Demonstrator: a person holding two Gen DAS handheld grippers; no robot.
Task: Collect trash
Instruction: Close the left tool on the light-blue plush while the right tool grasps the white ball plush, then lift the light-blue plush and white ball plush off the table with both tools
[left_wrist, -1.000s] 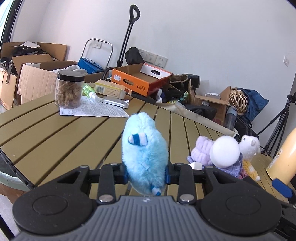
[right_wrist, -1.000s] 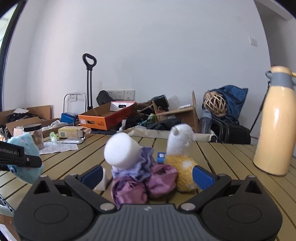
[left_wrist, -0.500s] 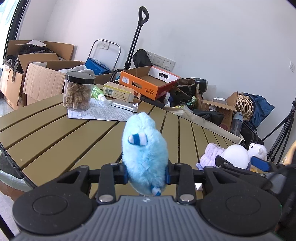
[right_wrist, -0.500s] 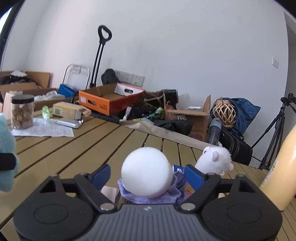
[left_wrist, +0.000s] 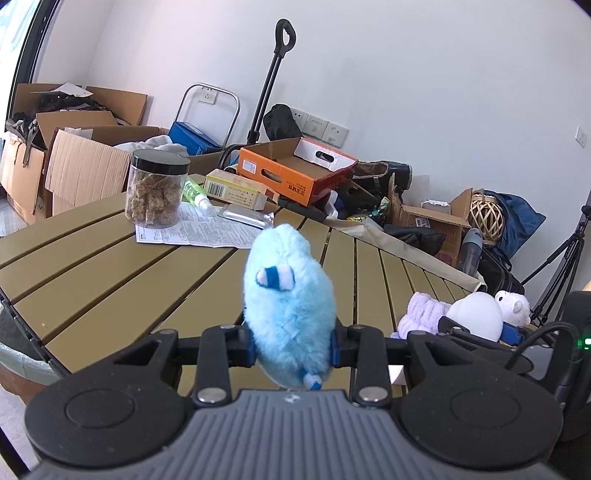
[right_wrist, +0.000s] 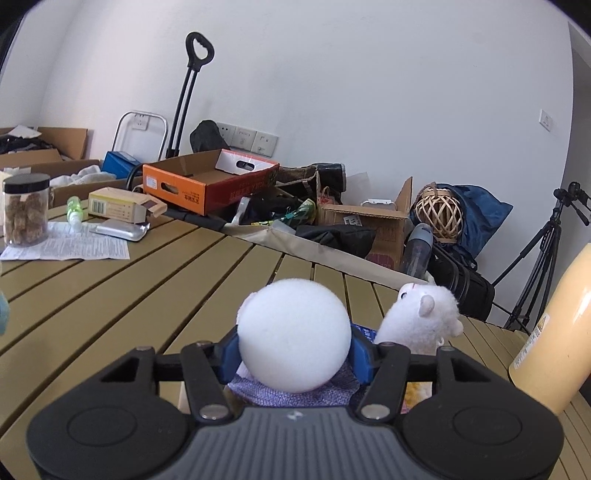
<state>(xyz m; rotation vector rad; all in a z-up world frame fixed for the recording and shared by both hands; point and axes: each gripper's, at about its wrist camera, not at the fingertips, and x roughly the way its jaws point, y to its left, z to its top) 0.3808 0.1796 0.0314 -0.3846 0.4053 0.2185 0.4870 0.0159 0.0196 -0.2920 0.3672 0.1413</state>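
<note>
My left gripper (left_wrist: 293, 347) is shut on a fluffy light-blue plush toy (left_wrist: 288, 295), held upright above the slatted olive table (left_wrist: 110, 280). In the right wrist view my right gripper (right_wrist: 293, 356) is closing its jaws on a doll with a round white foam head (right_wrist: 293, 332) and purple knit body (right_wrist: 291, 395); the blue pads touch both sides of the head. The same doll (left_wrist: 474, 315) and right gripper (left_wrist: 476, 332) show at the right of the left wrist view. A small white lamb plush (right_wrist: 424, 314) stands just right of the doll.
A jar of brown chunks (left_wrist: 157, 188), a printed sheet (left_wrist: 192, 229), a green bottle (left_wrist: 194, 192), a yellow box (left_wrist: 236, 188) and a foil pack (left_wrist: 247, 216) lie at the table's far left. A cream flask (right_wrist: 554, 332) stands at the right. Cardboard boxes and bags crowd the floor behind.
The right gripper moved in around the white-headed doll and its jaws narrowed from wide to touching the head. The left gripper kept its hold on the blue plush and stayed put.
</note>
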